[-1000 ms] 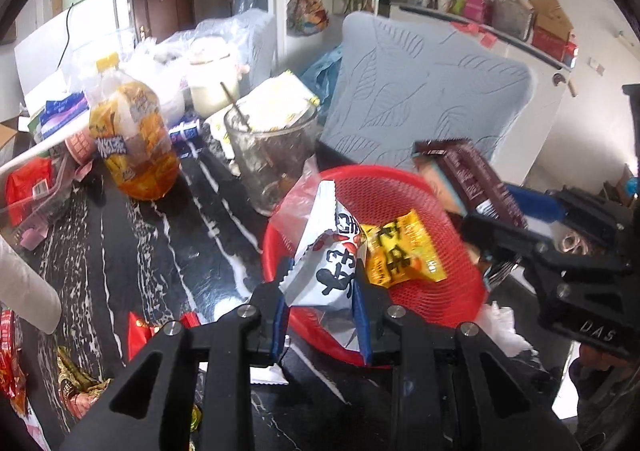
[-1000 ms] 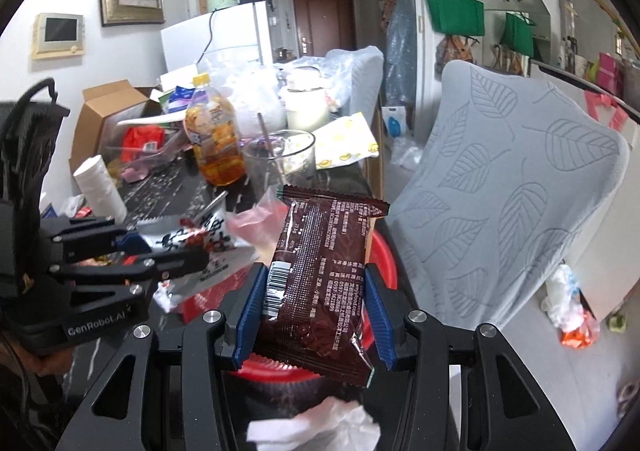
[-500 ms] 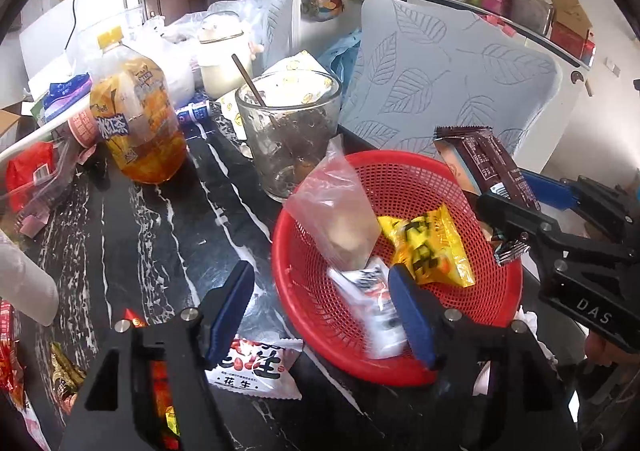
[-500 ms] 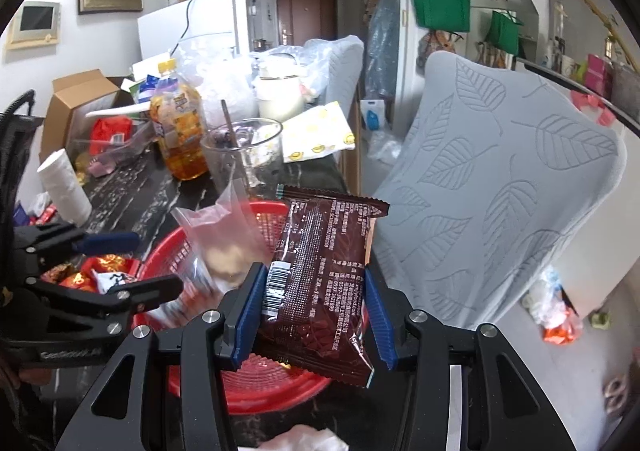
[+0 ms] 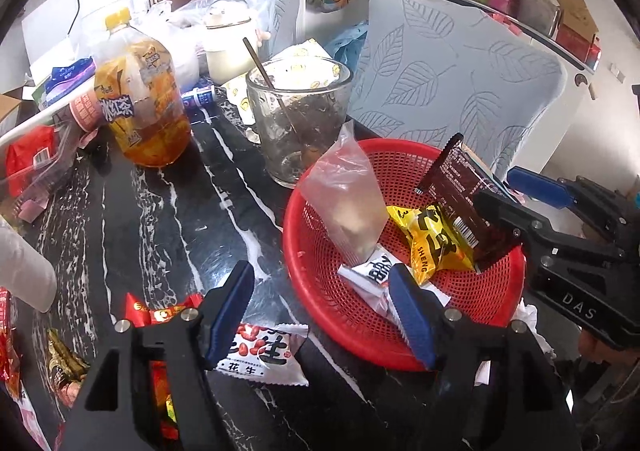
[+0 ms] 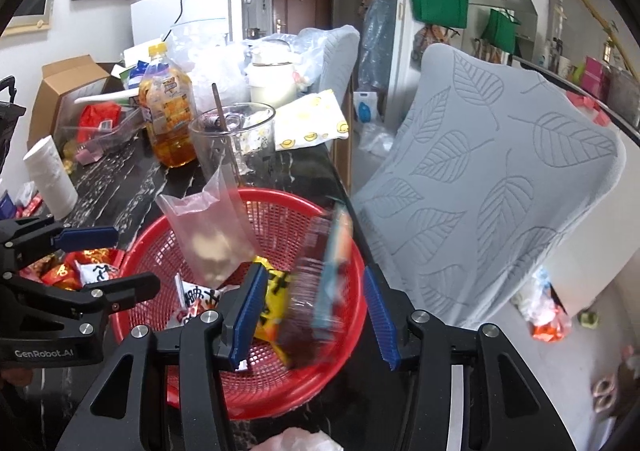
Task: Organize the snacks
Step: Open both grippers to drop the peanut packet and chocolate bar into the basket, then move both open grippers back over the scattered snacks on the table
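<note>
Over the red basket [image 6: 332,379], the right gripper [image 6: 316,315] stands open and the brown snack pack [image 6: 316,283] drops inside. Open and empty too, the left gripper [image 5: 324,311] should next take the peanut packet [image 5: 264,355] from the table [image 5: 168,211].

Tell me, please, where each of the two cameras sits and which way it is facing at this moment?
Left wrist: sits on the left gripper, open, looking forward over the black marble table at the red basket; the right gripper shows at right.
Right wrist: sits on the right gripper, open, looking down into the basket with the blurred brown packet between its fingers; the left gripper shows at left.
Shared: basket, glass jar, tea bottle.
</note>
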Action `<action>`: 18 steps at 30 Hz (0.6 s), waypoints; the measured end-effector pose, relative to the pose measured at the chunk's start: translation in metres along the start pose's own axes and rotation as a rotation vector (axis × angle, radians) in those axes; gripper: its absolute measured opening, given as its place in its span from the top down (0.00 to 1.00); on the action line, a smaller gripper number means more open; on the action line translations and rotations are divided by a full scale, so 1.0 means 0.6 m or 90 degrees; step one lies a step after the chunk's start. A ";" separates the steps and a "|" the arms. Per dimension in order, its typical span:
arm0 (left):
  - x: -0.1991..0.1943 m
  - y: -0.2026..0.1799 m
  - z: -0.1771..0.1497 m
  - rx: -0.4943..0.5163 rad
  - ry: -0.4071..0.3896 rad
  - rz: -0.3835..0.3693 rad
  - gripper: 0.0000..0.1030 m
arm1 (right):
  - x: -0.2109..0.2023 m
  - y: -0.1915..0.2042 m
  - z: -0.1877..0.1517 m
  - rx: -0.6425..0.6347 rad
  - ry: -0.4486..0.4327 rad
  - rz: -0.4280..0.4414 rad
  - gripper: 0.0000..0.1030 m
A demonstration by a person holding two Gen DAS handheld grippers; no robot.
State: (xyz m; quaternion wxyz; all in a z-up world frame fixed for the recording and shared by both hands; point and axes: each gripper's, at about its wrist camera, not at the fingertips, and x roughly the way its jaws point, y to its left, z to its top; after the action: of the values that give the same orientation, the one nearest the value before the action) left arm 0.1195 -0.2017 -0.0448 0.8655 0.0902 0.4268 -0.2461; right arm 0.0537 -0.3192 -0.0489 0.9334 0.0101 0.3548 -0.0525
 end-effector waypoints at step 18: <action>-0.107 0.016 -0.018 -0.007 -0.072 0.022 0.34 | -0.075 0.041 0.006 -0.009 -0.045 0.014 0.52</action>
State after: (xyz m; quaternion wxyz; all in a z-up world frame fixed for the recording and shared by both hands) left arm 0.0835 -0.1671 -0.0018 0.8931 0.0785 0.3766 -0.2333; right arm 0.0252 -0.2909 -0.0170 0.9460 0.0057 0.3217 -0.0398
